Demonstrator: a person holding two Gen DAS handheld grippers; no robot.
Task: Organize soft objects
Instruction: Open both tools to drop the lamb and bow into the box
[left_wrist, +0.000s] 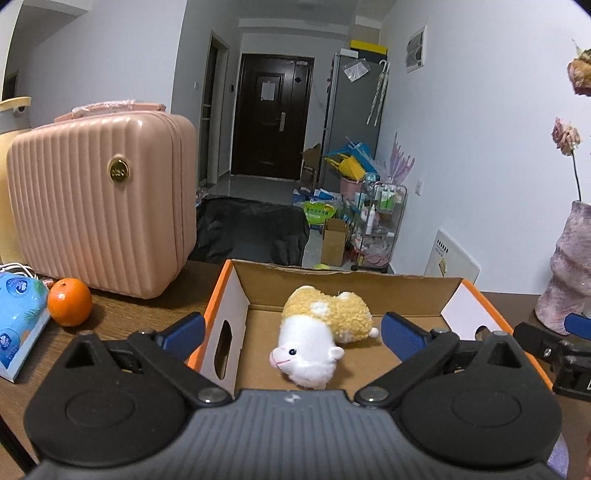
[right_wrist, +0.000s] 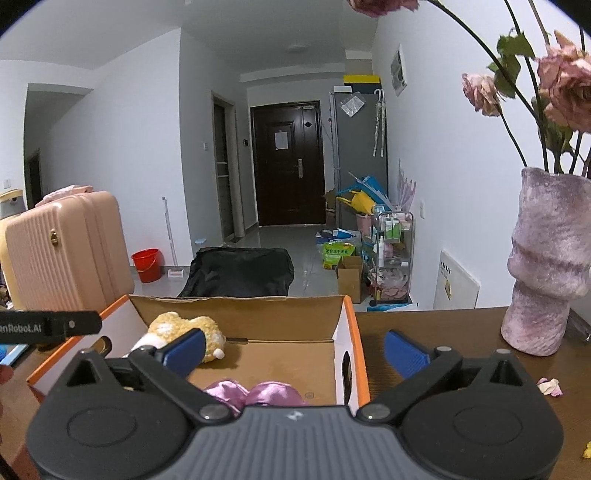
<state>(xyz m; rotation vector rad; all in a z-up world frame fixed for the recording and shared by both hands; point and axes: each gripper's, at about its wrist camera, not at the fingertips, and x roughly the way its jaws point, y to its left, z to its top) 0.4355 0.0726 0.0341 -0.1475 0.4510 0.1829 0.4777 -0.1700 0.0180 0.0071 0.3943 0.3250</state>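
1. The left gripper (left_wrist: 291, 330) had two blue ribbed finger pads (left_wrist: 402, 334) on black angular link arms.
2. Each link arm pivoted on a round silver screw (left_wrist: 212, 396) set near the body's front edge.
3. Two broad black discs (left_wrist: 99, 410) with raised circular centres flanked a grey ribbed body (left_wrist: 291, 435) bearing a small white mark.
4. Triangular cut-outs showed in the black finger carriers.
5. The right gripper (right_wrist: 293, 349) had the same build: blue ribbed pads (right_wrist: 406, 354), black links, silver screws (right_wrist: 214, 410) and a grey ribbed body (right_wrist: 295, 443).
6. In the right wrist view, a black bar (right_wrist: 51, 326) of the left gripper carried white lettering ending "enRobot.AI".
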